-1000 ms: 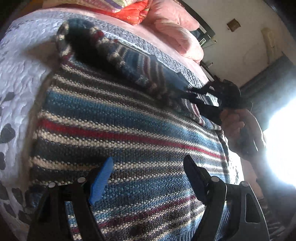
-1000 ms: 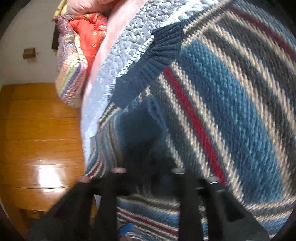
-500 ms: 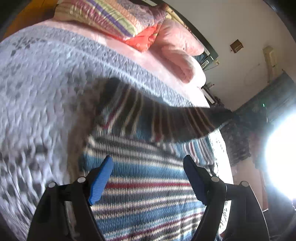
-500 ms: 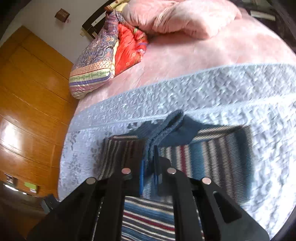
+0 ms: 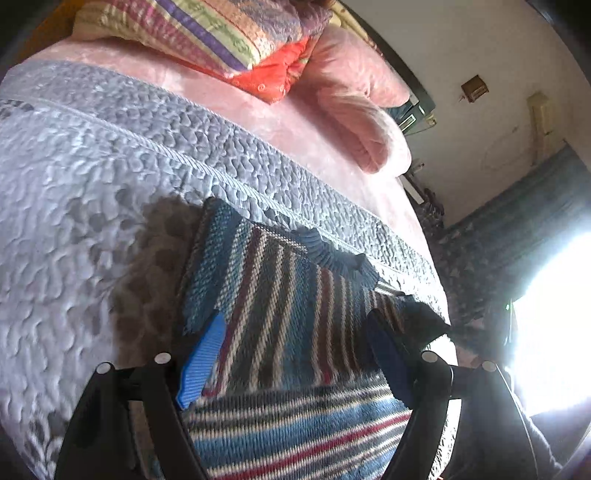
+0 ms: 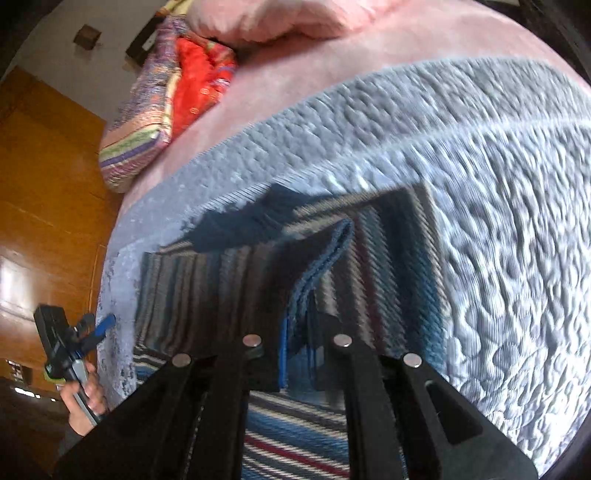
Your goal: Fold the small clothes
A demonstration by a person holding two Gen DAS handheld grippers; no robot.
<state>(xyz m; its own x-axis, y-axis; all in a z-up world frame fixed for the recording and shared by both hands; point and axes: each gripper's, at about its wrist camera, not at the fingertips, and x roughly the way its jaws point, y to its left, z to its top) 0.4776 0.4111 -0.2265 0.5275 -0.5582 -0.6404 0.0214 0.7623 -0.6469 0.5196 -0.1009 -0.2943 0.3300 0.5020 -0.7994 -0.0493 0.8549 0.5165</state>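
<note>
A small knitted sweater (image 5: pixel 295 424) with blue, grey, white and red stripes lies flat on the grey quilt (image 5: pixel 92 192). One sleeve (image 5: pixel 280 295) is folded across its upper body, stripes running crosswise. My right gripper (image 6: pixel 298 352) is shut on that sleeve's blue ribbed cuff (image 6: pixel 325 254), which runs up from between its fingers over the sweater (image 6: pixel 207 295). My left gripper (image 5: pixel 295 363) hovers open above the sweater's left part, nothing between its blue pads (image 5: pixel 201 362). In the right wrist view the left gripper (image 6: pixel 105 325) is at the bed's left edge, held by a hand (image 6: pixel 85 398).
The grey quilt (image 6: pixel 498 221) covers a pink bedspread (image 5: pixel 295 122). Striped and red cushions (image 5: pixel 221 33) and a pink pillow (image 5: pixel 365 136) lie at the head. Wooden wardrobe doors (image 6: pixel 48 206) stand to the left. A bright window (image 5: pixel 554 325) glares on the right.
The right gripper has carried the sleeve across the sweater's body and drawn back. The left gripper has backed away from the sweater, staying open.
</note>
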